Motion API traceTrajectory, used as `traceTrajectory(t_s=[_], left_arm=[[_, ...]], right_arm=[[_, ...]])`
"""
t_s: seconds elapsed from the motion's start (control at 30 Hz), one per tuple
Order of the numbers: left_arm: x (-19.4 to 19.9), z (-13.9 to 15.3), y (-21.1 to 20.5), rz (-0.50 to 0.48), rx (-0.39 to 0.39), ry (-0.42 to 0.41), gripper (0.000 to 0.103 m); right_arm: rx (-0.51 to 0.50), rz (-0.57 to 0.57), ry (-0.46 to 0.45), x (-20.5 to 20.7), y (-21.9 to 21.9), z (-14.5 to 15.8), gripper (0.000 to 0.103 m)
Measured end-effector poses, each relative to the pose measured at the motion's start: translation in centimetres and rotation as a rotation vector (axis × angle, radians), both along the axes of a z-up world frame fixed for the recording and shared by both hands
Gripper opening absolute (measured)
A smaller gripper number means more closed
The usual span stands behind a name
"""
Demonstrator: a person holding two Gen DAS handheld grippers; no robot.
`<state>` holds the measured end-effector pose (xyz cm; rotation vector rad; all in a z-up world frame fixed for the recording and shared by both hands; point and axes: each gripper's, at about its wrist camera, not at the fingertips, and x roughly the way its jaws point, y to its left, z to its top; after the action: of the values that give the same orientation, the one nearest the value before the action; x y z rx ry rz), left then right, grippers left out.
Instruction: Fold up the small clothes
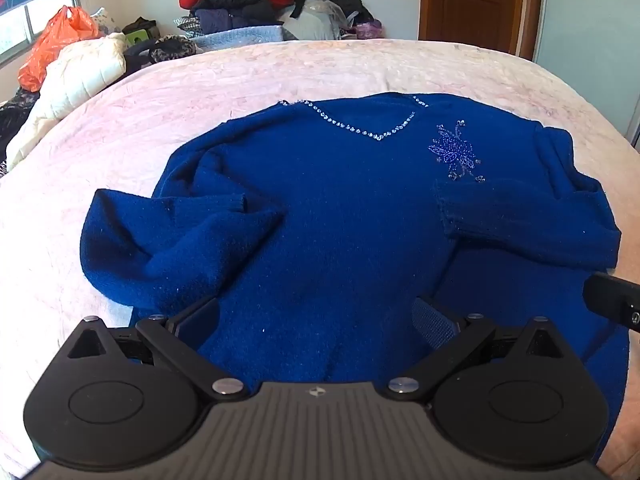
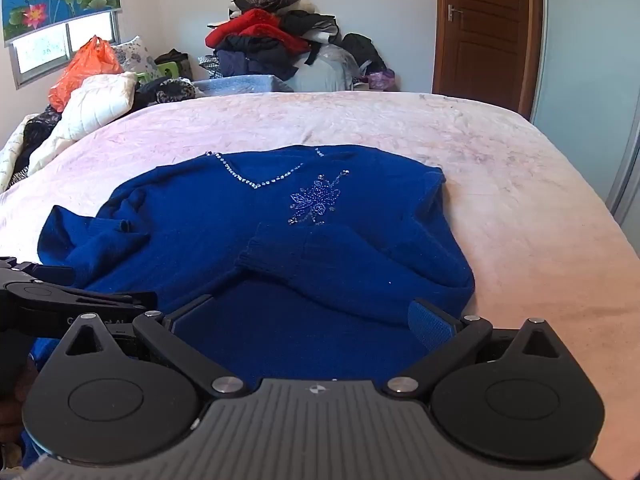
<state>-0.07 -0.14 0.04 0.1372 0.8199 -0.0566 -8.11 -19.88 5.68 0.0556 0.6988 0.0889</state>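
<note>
Sweater (image 1: 340, 208) on bed (image 1: 200, 92); both sleeves folded over front; clothes pile (image 1: 256, 0) behind.

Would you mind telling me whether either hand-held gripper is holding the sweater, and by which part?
Nothing is held: both the left hand-held gripper and the right hand-held gripper are open above the sweater's hem.

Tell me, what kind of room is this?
Most likely a bedroom at home. A blue beaded knit sweater lies on a wide bed with a pale pink cover, a heap of piled clothes sits behind it, and there is a brown wooden door.
</note>
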Motion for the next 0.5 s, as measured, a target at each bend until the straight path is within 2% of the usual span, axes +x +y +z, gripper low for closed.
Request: traceTrajectory(t_s=[0.03, 0.07, 0.17, 0.23, 0.5], left_arm=[[-0.09, 0.02, -0.13, 0.004, 0.002, -0.004, 0.103], [0.12, -0.20, 0.46, 0.006, -0.029, 0.018, 0.103], [0.01, -0.22, 0.51, 0.013, -0.016, 0.006, 0.103], [-0.06, -0.20, 0.53, 0.014, -0.013, 0.003, 0.103], [-0.16, -0.25, 0.82, 0.039, -0.043, 0.026, 0.103]], right_arm=[[0.006, 0.006, 0.003, 0.00, 0.03, 0.00, 0.103], [0.012, 0.014, 0.006, -0.01, 0.09, 0.00, 0.103], [0.026, 0.016, 0.017, 0.34, -0.67, -0.28, 0.103], [-0.013, 0.013, -0.006, -0.03, 0.17, -0.46, 0.103], [-0.024, 0.009, -0.004, -0.19, 0.18, -0.55, 0.103]])
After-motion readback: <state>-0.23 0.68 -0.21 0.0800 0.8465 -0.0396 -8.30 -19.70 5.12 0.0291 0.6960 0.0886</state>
